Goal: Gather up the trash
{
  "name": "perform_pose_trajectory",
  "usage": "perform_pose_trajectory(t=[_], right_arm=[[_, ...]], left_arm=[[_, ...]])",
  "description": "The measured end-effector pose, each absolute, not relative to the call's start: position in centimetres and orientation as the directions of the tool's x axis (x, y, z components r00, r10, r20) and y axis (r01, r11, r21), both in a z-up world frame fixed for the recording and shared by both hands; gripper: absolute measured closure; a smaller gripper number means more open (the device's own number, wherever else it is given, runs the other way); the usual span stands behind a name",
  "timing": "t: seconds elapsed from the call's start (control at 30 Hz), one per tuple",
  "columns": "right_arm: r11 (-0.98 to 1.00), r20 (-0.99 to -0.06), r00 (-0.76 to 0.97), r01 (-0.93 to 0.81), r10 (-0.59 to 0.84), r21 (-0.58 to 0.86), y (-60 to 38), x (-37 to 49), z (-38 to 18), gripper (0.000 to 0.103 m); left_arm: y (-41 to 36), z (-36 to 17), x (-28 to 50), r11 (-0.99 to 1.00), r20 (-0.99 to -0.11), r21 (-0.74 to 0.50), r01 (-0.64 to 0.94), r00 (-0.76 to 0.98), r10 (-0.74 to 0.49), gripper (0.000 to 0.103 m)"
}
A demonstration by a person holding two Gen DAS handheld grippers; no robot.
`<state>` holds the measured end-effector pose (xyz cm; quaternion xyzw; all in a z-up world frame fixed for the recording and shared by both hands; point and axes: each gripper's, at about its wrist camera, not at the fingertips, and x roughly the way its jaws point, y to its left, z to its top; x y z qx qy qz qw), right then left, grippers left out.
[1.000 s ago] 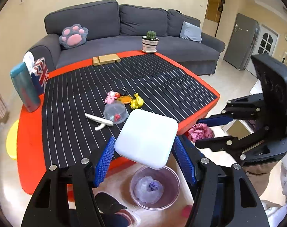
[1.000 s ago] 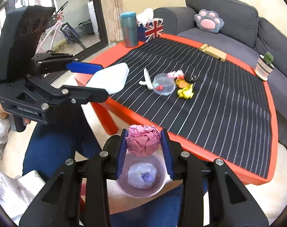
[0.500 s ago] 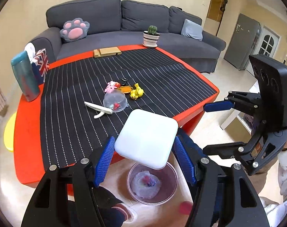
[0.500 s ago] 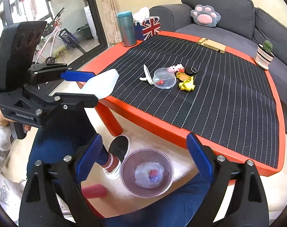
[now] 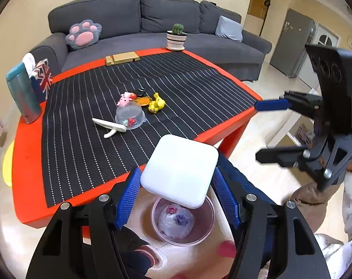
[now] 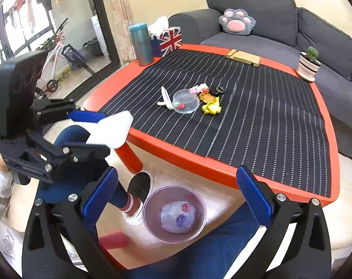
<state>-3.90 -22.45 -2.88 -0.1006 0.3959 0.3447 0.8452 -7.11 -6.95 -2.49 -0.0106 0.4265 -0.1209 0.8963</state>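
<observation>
My left tool pinches a white rounded-square plastic lid between its blue pads, just off the near edge of the red bench. Directly below it on the floor sits the clear pinkish round trash bin, holding a crumpled pale wad with pink and purple scraps. My right tool hangs spread wide and empty above that bin, open floor beneath, bench edge just ahead.
</observation>
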Motion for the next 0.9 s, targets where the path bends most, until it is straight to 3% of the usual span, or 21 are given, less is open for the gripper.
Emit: perform_pose_trajectory(t=[0.47, 0.5, 0.53, 0.57, 0.9], right_arm=[[0.781, -0.715, 0.496, -0.615, 0.492, 0.111, -24.9, -3.3, -1.8, 0.003], [0.782, -0.715, 0.497, -0.613, 0.492, 0.112, -24.9, -3.2, -1.8, 0.003], [0.784, -0.714, 0.499, -0.611, 0.492, 0.113, -25.0, -3.2, -1.8, 0.003], [0.785, -0.713, 0.500, -0.609, 0.492, 0.114, -25.1, -3.2, -1.8, 0.003], [0.785, -0.721, 0.491, -0.608, 0.490, 0.119, -25.0, -3.4, -2.4, 0.003]], left_arm=[[-8.9, -2.8, -7.0, 0.955, -0.772, -0.130, 0.266, 0.578, -0.266, 0.039], [-9.0, -2.8, -7.0, 0.955, -0.769, -0.129, 0.268, 0.580, -0.267, 0.032], [-9.1, -2.7, -7.0, 0.955, -0.765, -0.129, 0.269, 0.585, -0.268, 0.017], [-9.0, -2.6, -7.0, 0.955, -0.755, -0.127, 0.267, 0.599, -0.268, 0.013], [-8.3, -3.0, -6.9, 0.965, -0.759, -0.130, 0.227, 0.603, -0.244, 0.009]])
